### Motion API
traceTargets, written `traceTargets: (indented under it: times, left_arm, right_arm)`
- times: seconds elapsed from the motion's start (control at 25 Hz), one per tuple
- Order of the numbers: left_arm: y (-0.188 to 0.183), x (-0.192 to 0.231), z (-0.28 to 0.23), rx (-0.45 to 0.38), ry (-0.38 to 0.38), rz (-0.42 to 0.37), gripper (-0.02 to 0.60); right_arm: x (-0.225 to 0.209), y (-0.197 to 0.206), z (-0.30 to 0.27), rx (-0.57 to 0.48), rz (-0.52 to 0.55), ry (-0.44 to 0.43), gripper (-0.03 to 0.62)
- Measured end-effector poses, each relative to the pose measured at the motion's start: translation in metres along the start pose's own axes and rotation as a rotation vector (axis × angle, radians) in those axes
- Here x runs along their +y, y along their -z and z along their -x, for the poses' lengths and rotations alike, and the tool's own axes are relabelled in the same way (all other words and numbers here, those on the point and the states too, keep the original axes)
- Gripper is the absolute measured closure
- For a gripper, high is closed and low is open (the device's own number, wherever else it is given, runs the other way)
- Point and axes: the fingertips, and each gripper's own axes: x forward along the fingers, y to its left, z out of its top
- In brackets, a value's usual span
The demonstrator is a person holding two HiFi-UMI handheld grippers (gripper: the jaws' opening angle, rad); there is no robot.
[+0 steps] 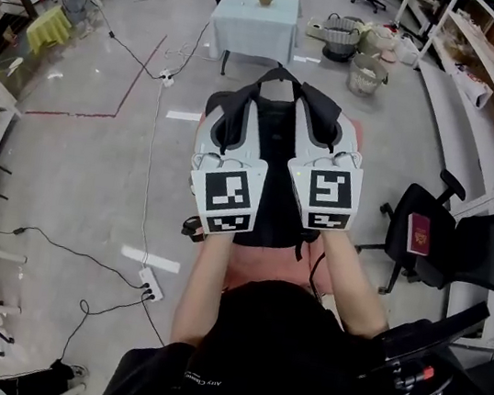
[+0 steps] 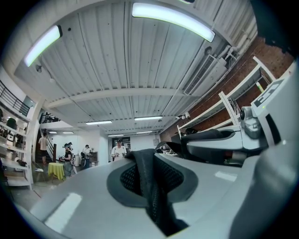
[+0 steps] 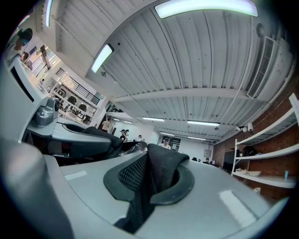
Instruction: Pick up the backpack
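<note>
In the head view a black backpack (image 1: 266, 212) hangs between my two grippers above a pink table (image 1: 255, 275). My left gripper (image 1: 245, 110) is shut on the backpack's left shoulder strap (image 1: 226, 112). My right gripper (image 1: 314, 111) is shut on the right shoulder strap (image 1: 327, 104). The top handle (image 1: 280, 75) loops up between them. In the left gripper view the left gripper (image 2: 152, 186) pinches a black mesh strap (image 2: 148, 175) between its grey jaws. The right gripper view shows the same for the right gripper (image 3: 145, 186), with its mesh strap (image 3: 152, 172) bunched between the pads.
A white-clothed table (image 1: 256, 24) stands further off across the floor. An office chair (image 1: 449, 244) with a red booklet (image 1: 419, 233) is at the right, next to long shelves (image 1: 486, 100). Baskets (image 1: 367, 72) sit near the shelves. Cables and a power strip (image 1: 150, 285) lie on the floor at the left.
</note>
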Motion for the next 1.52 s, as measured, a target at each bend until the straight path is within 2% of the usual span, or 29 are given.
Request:
traceTargets:
  times: [0.36, 0.8, 1.52]
  left_arm:
    - [0.005, -0.013, 0.001, 0.003, 0.011, -0.003, 0.535]
    - [0.012, -0.01, 0.002, 0.021, -0.001, -0.004, 0.535]
    - [0.022, -0.004, 0.005, 0.036, 0.0, 0.047, 0.535]
  right_arm:
    - [-0.008, 0.008, 0.007, 0.013, 0.009, 0.014, 0.545]
    - [-0.002, 0.012, 0.006, 0.027, 0.027, -0.002, 0.548]
    - [0.008, 0.02, 0.006, 0.062, 0.025, -0.022, 0.548]
